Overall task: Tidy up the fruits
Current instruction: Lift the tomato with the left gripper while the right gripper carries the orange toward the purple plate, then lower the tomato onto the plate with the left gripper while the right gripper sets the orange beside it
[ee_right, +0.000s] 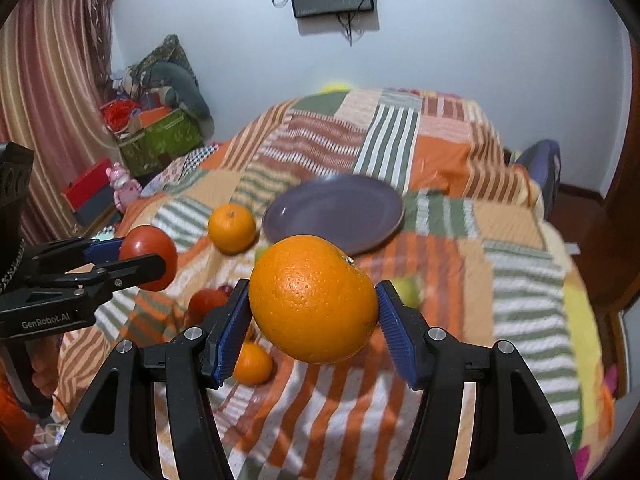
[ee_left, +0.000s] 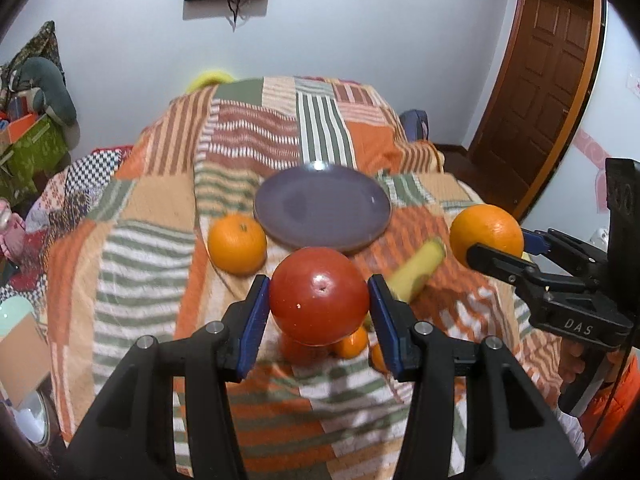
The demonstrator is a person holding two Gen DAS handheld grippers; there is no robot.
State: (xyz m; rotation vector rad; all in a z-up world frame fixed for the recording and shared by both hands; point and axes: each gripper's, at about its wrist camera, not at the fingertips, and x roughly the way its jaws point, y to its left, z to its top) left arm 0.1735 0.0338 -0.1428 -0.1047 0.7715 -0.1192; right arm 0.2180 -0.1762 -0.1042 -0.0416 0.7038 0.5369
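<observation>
The left gripper (ee_left: 319,312) clamps a red tomato (ee_left: 319,296) between its blue fingers (ee_left: 253,326), held above the patchwork bedspread (ee_left: 160,208). The right gripper (ee_right: 313,320) grips a large orange (ee_right: 313,304) the same way. A purple plate (ee_left: 322,213) lies on the bed beyond, with a smaller orange (ee_left: 237,244) just beside its left rim.
</observation>
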